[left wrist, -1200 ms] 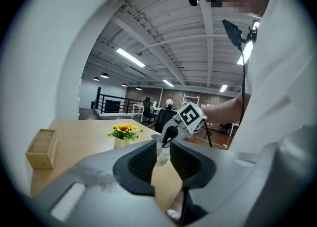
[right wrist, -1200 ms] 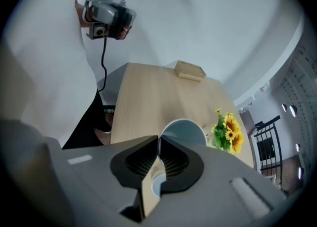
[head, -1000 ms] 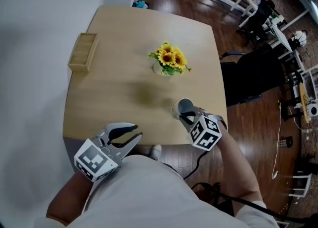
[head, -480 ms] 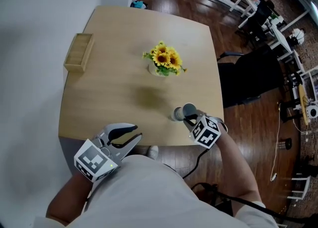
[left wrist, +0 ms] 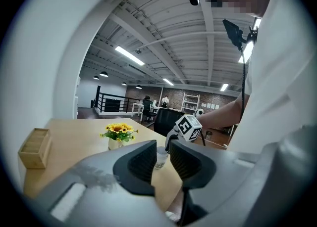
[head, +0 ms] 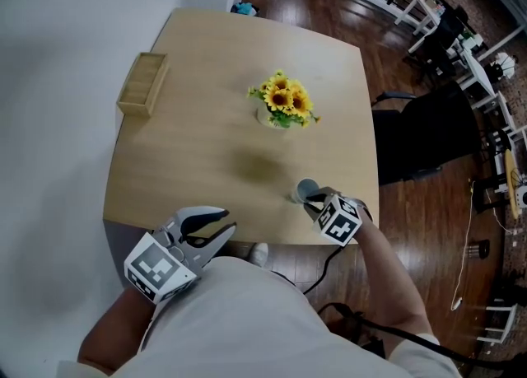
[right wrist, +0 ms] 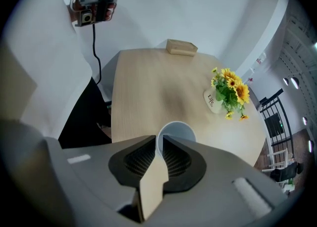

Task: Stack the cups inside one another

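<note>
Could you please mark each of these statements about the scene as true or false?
1. A cup stands upright on the table near the person's edge. True: the cup rests on the table.
2. The left gripper holds a cup. False: the left gripper has its jaws apart with nothing between them.
3. The sunflower pot touches the wooden box. False: the sunflower pot stands apart from the wooden box.
4. The right gripper hangs clear of the cup. False: the right gripper straddles the cup's rim, and its jaws have just been opening.
5. The wooden box lies at the table's edge. True.

Matt wooden table [head: 206,121], smooth cup [head: 304,191]
</note>
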### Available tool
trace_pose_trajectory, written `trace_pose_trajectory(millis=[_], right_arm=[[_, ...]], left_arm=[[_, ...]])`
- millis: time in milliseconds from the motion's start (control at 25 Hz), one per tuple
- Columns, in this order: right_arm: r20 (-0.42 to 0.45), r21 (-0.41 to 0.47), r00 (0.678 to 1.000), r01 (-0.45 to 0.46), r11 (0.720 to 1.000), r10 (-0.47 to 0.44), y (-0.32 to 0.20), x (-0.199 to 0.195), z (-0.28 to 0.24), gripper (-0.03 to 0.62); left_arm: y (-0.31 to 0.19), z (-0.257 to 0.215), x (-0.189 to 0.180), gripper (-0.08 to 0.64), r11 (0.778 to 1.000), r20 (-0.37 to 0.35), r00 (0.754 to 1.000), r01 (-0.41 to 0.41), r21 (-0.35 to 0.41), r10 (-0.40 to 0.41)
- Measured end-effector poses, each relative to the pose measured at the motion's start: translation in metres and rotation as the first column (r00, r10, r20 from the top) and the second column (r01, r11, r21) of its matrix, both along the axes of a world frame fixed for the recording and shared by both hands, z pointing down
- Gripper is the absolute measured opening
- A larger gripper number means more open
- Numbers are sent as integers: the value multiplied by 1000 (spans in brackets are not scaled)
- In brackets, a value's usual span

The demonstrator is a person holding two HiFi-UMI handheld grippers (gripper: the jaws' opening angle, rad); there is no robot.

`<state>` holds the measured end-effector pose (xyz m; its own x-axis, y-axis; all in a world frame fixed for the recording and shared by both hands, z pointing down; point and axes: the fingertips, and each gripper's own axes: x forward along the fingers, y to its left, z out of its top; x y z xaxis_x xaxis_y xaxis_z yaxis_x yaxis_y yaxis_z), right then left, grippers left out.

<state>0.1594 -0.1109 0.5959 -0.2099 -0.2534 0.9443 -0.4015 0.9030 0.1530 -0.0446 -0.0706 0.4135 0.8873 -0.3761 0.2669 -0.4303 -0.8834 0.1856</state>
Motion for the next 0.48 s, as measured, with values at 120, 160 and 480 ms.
trace_pose_trajectory(millis=[120, 160, 480], right_arm=[[3, 9, 1000, -16, 1000, 16, 3, 1, -4, 58], [5, 16, 1000, -26, 1000, 26, 4, 2, -6, 58], [115, 209, 959, -277, 938, 257, 24, -4, -46, 58]], left_arm=[[3, 5, -3, 92, 1000, 14, 1000, -10, -6, 10], [4, 7, -5, 92, 1000, 20, 1000, -16, -12, 16], [7, 12, -17, 92, 996, 5, 996, -87, -20, 88]])
